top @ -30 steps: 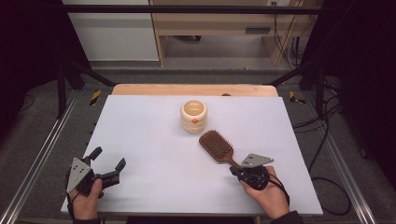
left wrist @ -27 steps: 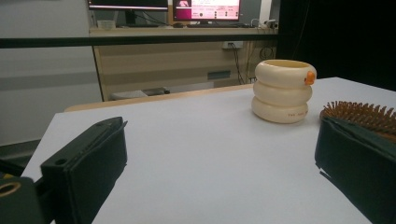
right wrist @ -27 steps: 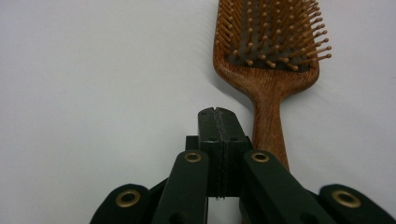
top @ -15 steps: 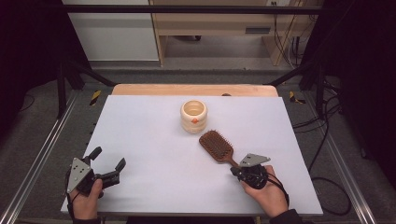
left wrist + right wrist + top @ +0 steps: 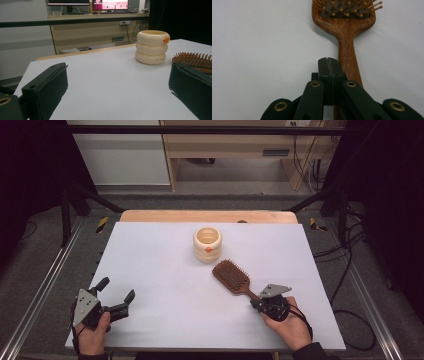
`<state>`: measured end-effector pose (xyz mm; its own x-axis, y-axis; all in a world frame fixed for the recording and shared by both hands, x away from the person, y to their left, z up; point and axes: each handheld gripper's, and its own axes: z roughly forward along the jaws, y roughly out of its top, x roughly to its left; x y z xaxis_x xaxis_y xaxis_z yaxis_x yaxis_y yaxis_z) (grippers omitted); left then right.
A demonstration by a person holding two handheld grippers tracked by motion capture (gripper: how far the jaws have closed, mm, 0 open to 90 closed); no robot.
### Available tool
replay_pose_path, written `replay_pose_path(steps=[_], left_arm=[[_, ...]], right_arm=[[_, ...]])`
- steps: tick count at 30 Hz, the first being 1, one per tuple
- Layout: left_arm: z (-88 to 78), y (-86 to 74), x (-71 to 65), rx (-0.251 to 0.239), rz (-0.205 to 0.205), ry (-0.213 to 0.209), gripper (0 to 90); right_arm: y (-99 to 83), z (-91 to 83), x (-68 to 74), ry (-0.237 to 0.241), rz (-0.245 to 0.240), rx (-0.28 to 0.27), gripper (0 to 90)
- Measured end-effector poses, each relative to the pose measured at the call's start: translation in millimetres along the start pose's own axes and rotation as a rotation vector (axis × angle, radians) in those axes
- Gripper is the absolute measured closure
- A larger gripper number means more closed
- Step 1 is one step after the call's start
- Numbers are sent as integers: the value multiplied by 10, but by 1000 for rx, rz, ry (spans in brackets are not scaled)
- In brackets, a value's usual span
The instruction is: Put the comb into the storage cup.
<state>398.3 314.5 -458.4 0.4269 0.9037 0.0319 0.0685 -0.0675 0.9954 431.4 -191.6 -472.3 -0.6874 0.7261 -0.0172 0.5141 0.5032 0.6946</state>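
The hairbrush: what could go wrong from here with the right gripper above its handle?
The right gripper is shut, its jaws pressed together above the hairbrush handle, holding nothing. Lowered like this, it would likely push or spin the brush. The brush head lies close to the cream cup, so a shove may knock it.

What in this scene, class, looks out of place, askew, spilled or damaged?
Nothing is spilled or broken. One oddity: the right claw is shut empty, its jaws pressed together beside the hairbrush handle rather than around it. The cream cup stands upright.
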Motion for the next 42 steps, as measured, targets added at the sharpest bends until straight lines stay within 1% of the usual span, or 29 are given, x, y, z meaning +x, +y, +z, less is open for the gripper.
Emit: replay_pose_path(steps=[10, 11, 13, 14, 18, 19, 21, 22, 23, 24, 25, 26, 27, 28, 29, 32, 34, 35, 37, 38, 40, 41, 42], left_arm=[[-2, 1, 0, 2, 3, 1, 22], [0, 0, 0, 3, 3, 0, 22], [1, -1, 0, 5, 3, 1, 22], [2, -2, 0, 5, 4, 1, 22], [2, -1, -2, 5, 5, 1, 22], [2, -2, -2, 6, 6, 1, 22], [1, -1, -2, 5, 7, 3, 22], [0, -1, -1, 5, 7, 3, 22], [0, -2, -1, 6, 7, 4, 22], [-1, -2, 0, 6, 8, 4, 23], [-1, -1, 0, 6, 8, 4, 23], [-1, -1, 0, 6, 7, 4, 23], [-1, -1, 0, 5, 8, 4, 23], [-1, -1, 0, 6, 8, 4, 23], [0, -1, 0, 6, 8, 4, 23], [0, 1, 0, 7, 14, 5, 23], [-6, 5, 4, 7, 20, 10, 22], [-8, 5, 7, 6, 17, 11, 22], [-9, 3, 9, 6, 15, 11, 22], [-8, 3, 8, 7, 15, 10, 22], [-5, 2, 1, 9, 18, 8, 22], [-3, 3, -3, 9, 21, 7, 22], [-2, 3, -7, 11, 23, 6, 22]], right_arm=[[-9, 21, -60, -5, 12, 12, 900], [-7, 20, -61, -2, 12, 12, 900], [9, 8, -70, 21, 19, 9, 900], [9, 8, -70, 21, 19, 9, 900], [94, -46, -92, 29, 21, -6, 894], [140, -66, -120, 28, 23, -8, 884], [163, -73, -135, 32, 25, -7, 880], [209, -76, -161, 36, 25, -3, 856], [209, -76, -161, 36, 25, -3, 856], [254, -73, -178, 38, 17, 6, 808], [254, -73, -178, 38, 17, 6, 808], [271, -70, -182, 37, 17, 9, 778], [320, -67, -201, 33, 16, 17, 698], [320, -67, -201, 33, 16, 17, 698], [340, -63, -210, 31, 21, 22, 655], [393, -46, -240, 22, 25, 29, 468], [430, -32, -254, 20, 37, 20, 361], [441, -26, -253, 16, 38, 18, 312], [456, -8, -254, -7, 32, 14, 234], [462, 3, -257, -14, 39, 15, 194], [474, 25, -276, -27, 50, 17, 157], [485, 43, -290, -24, 69, 22, 135], [489, 50, -292, -16, 77, 22, 129]])
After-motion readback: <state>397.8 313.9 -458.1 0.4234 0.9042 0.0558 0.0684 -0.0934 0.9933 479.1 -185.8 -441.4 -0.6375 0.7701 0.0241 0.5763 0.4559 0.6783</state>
